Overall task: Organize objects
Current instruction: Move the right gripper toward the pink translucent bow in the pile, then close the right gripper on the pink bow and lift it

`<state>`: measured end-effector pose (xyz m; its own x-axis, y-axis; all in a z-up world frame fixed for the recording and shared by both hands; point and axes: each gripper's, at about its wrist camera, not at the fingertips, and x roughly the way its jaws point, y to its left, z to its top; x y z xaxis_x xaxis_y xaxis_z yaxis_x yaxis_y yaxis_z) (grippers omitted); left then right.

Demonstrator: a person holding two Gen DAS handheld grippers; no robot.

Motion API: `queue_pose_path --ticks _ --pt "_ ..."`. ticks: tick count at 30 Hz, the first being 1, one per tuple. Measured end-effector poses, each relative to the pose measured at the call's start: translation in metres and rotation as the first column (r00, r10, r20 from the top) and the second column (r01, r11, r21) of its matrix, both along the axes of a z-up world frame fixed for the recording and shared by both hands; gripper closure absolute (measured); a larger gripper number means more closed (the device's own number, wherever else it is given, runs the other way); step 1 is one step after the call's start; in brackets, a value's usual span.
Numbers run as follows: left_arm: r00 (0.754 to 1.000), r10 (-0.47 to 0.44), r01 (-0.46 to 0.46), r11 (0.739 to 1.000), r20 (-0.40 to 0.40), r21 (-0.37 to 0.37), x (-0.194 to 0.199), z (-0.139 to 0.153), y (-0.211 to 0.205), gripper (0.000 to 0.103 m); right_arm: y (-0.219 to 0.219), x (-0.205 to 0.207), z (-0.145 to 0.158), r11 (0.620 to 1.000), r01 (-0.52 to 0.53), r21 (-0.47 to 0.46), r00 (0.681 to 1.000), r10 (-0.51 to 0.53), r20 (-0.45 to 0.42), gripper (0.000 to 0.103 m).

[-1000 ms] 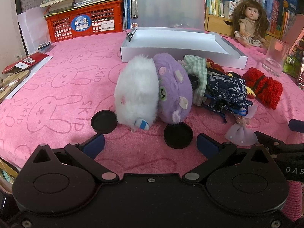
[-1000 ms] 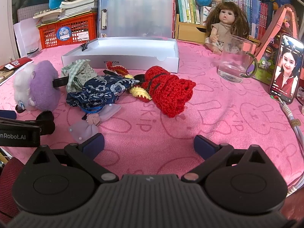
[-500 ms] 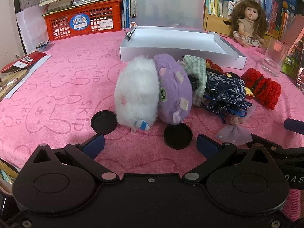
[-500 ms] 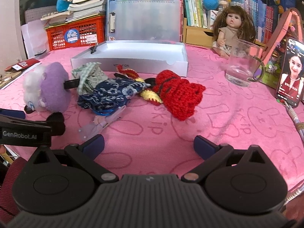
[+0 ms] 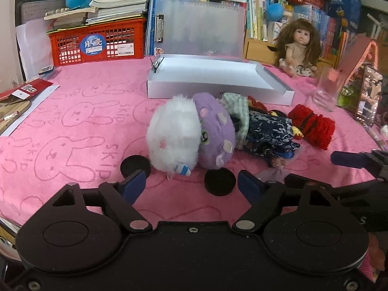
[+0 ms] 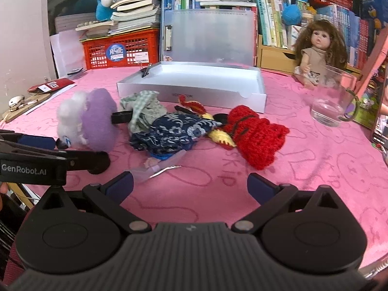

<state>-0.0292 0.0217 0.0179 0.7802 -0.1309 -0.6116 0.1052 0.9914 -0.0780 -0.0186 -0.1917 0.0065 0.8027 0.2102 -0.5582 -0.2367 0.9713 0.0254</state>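
Left tongs [image 5: 191, 181] hover low over the pink worktop [image 5: 72, 126], their jaws closing with nothing between the blue pads; only bare cloth and two black discs lie under them. Right tongs [image 6: 190, 184] stand wide apart and empty above the worktop.

Just ahead of the left tongs lies a plush toy [image 5: 189, 133], white fluffy on one side and purple on the other, on its side with one black disc [image 5: 133, 167] just beside its white half and the other black disc [image 5: 220, 182] at its purple half. Touching its far side is a heap of small doll clothes: a green checked cloth [image 6: 143, 106], a dark blue floral garment [image 6: 174, 131], and beside that a red knitted piece [image 6: 257, 135]. A small pale item with a silvery strip [image 6: 155, 168] lies near the right tongs' left pad.

Behind the heap sits an open white box [image 6: 194, 82], empty as far as can be seen, a black binder clip [image 6: 146, 70] on its corner. Further back and to the right are a clear glass mug [image 6: 334, 101] and a seated doll [image 6: 315, 48]; a red basket [image 5: 97, 41] stands at the far left edge, with books behind.
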Motion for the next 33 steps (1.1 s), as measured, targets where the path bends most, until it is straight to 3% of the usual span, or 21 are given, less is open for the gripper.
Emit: queue_pose_path --ticks 4,10,18,20,24,26,33 --pt "1.000 -0.025 0.025 0.999 0.006 -0.021 -0.005 0.003 0.003 0.042 0.002 0.002 0.003 1.000 -0.015 0.024 1.000 0.015 0.002 0.004" --pt "0.999 -0.037 0.037 0.999 0.007 -0.036 -0.008 0.004 0.005 0.056 0.006 0.007 0.003 0.999 -0.037 0.039 0.999 0.037 -0.007 0.016" --pt "0.998 -0.057 0.057 0.997 0.003 -0.043 -0.008 0.001 0.003 0.056 0.011 0.012 0.002 0.998 -0.050 0.030 0.999 0.051 -0.005 0.035" --pt "0.998 -0.062 0.062 0.997 0.000 -0.044 -0.007 0.000 0.002 0.056 0.012 0.014 0.002 0.998 -0.050 0.026 0.999 0.051 -0.007 0.048" --pt "0.997 -0.078 0.078 0.996 -0.001 -0.039 -0.006 -0.001 -0.002 0.056 0.013 0.015 0.002 0.998 -0.063 0.030 0.998 0.063 -0.016 0.057" --pt "0.997 -0.083 0.083 0.996 0.000 -0.033 -0.005 -0.003 -0.004 0.056 0.014 0.013 0.003 0.997 -0.070 0.017 0.998 0.070 -0.007 0.067" --pt "0.996 -0.093 0.093 0.996 -0.001 -0.013 -0.002 -0.008 -0.011 0.056 0.012 0.007 0.009 0.998 -0.058 0.028 0.998 0.058 0.008 0.075"
